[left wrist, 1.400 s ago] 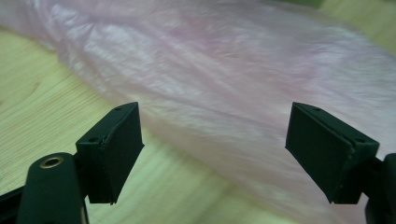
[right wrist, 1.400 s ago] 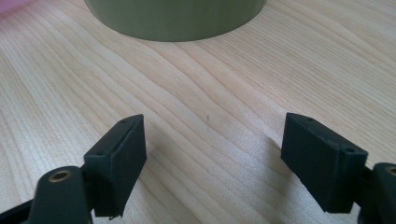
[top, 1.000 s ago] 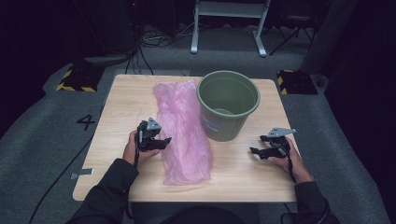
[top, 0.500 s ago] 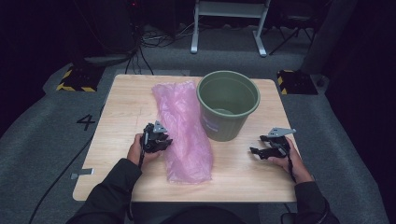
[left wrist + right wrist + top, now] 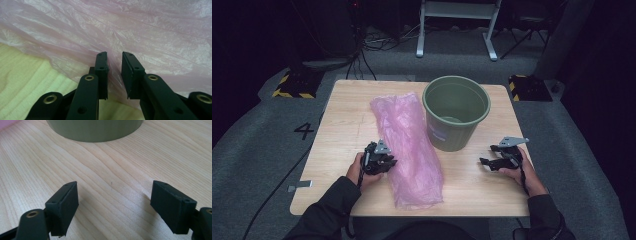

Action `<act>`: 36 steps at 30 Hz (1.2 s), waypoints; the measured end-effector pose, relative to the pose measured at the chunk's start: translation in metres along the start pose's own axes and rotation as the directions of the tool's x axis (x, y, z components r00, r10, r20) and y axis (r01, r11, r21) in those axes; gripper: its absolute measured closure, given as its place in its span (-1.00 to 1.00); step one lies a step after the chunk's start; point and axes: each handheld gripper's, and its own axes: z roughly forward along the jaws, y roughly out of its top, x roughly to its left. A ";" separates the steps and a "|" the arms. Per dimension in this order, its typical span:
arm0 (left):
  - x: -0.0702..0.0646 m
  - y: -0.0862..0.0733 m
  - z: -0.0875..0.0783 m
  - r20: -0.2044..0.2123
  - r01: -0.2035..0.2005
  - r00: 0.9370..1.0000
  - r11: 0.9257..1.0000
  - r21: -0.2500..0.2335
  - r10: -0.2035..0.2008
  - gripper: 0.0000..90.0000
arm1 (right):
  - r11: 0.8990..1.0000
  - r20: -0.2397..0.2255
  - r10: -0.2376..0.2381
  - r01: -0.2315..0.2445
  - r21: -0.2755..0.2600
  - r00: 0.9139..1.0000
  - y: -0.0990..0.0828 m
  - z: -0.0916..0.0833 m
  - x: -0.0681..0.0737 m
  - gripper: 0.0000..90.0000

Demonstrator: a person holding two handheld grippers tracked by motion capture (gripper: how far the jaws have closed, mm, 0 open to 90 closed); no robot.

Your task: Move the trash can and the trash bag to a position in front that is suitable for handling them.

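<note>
left claw [image 5: 388, 163] is sitting at the left edge of the pink plastic bag [image 5: 408, 145], roughly at the bag's lower middle, with the person's left hand [image 5: 361, 171] wrapped around its body. in the left gripper view the left claw [image 5: 114, 72] is standing with its jaws nearly together, a narrow gap remaining, and a fold of the thin pink film [image 5: 140, 35] is running into that gap; the jaws have just been closing on it and appear to be pinching the film, though whether the pads are pressing it fully i cannot tell for sure.

the bag is lying flat and crumpled on the wooden surface [image 5: 343, 125], stretching from the far middle toward the near edge, its right side lying just beside the green bucket [image 5: 456, 112]. the bucket is standing upright, right of centre on the surface.

right claw [image 5: 486, 161] is resting low over the surface to the right of the bucket, well apart from the bag, held by the right hand [image 5: 519, 169]. in the right gripper view the right claw [image 5: 113, 207] is gaping wide with bare wood between the jaws, and the bucket's base [image 5: 95, 130] is showing ahead of it.
</note>
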 end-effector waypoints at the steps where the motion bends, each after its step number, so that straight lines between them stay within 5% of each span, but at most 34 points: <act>1: -0.001 -0.001 -0.002 0.004 0.002 1.000 1.000 0.004 -0.002 0.61 | 1.000 0.000 0.000 0.000 0.000 1.000 0.000 0.000 0.000 -0.50; 7: -0.009 -0.005 -0.018 -0.001 -0.012 1.000 0.999 -0.046 0.012 0.31 | 1.000 0.000 0.000 0.000 0.000 1.000 0.000 0.000 0.000 -0.50; 9: -0.007 -0.005 -0.022 -0.032 0.004 0.999 0.998 -0.067 -0.006 0.04 | 1.000 0.000 0.000 0.000 0.000 1.000 0.000 0.000 0.000 -0.50; 13: 0.006 0.001 -0.023 -0.088 0.095 0.991 0.988 -0.120 -0.106 -0.48 | 1.000 0.000 0.000 0.000 0.000 1.000 0.000 0.000 0.000 -0.50; 18: 0.025 0.015 -0.016 -0.125 0.154 0.977 0.979 -0.134 -0.171 -0.58 | 1.000 0.001 0.000 0.000 0.000 1.000 0.000 0.000 0.000 -0.50; 23: 0.044 0.023 -0.004 -0.172 0.228 0.953 0.964 -0.134 -0.249 -0.62 | 1.000 0.002 -0.002 0.002 0.000 1.000 0.000 0.000 0.000 -0.50; 25: 0.047 0.024 -0.001 -0.210 0.212 0.948 0.966 -0.146 -0.239 -0.59 | 1.000 0.003 0.000 0.000 0.001 1.000 0.000 0.000 0.001 -0.50; 32: 0.054 0.029 0.017 -0.198 0.233 0.947 0.965 -0.118 -0.253 -0.49 | 1.000 0.004 -0.002 0.002 0.000 1.000 -0.001 -0.001 0.001 -0.50; 36: 0.053 0.028 0.023 -0.152 0.237 0.956 0.967 -0.098 -0.249 -0.50 | 1.000 0.004 -0.002 0.002 0.000 1.000 -0.001 -0.001 0.001 -0.50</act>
